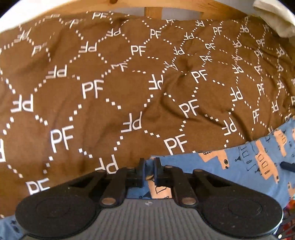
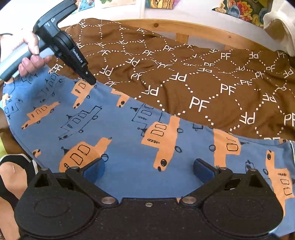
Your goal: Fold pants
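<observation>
In the left wrist view, the left gripper [image 1: 149,166] had its jaws shut tight on the far edge of the blue pants [image 1: 230,166], which lay on the brown bedspread [image 1: 92,110].

In the right wrist view, the right gripper [image 2: 149,169] hung over the pants [image 2: 119,129] with jaws wide open, holding nothing. I think it needed to grab the edge next, so both could lift and fold.

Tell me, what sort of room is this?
Probably a bedroom, perhaps a child's: a brown PF-patterned bedspread on a wooden bed frame, blue vehicle-print pants spread on it, and colourful pictures on the wall behind.
</observation>
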`<state>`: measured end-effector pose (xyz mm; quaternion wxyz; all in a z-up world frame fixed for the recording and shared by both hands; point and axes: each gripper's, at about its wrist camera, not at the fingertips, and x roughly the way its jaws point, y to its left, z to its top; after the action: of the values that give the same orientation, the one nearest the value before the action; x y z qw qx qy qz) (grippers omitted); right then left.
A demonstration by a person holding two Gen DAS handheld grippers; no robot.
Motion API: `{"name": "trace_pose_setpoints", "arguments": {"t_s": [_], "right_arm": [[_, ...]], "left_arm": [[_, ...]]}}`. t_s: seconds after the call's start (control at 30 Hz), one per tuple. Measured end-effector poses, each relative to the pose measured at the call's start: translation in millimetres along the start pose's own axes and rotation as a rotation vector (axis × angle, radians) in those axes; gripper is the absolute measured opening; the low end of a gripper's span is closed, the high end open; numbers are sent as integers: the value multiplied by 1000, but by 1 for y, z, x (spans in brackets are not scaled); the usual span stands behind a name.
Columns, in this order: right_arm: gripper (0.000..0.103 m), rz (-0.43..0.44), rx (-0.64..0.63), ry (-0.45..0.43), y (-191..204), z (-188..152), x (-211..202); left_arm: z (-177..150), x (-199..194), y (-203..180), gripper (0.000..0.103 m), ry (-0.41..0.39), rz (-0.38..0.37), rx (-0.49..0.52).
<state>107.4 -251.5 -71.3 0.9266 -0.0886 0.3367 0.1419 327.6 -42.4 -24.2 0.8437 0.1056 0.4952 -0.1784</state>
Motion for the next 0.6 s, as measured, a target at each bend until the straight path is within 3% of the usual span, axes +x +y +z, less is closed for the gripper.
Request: {"name": "trace_pose_setpoints", "arguments": {"t_s": [0.27,0.6], "right_arm": [[102,-29,5,0,-1,-6,0],[102,-30,11,-2,-1,-9,0]], "left_arm": [[11,-16,-16,9,-58,71,113],[13,-18,-23,9,-53,101,143]]}}
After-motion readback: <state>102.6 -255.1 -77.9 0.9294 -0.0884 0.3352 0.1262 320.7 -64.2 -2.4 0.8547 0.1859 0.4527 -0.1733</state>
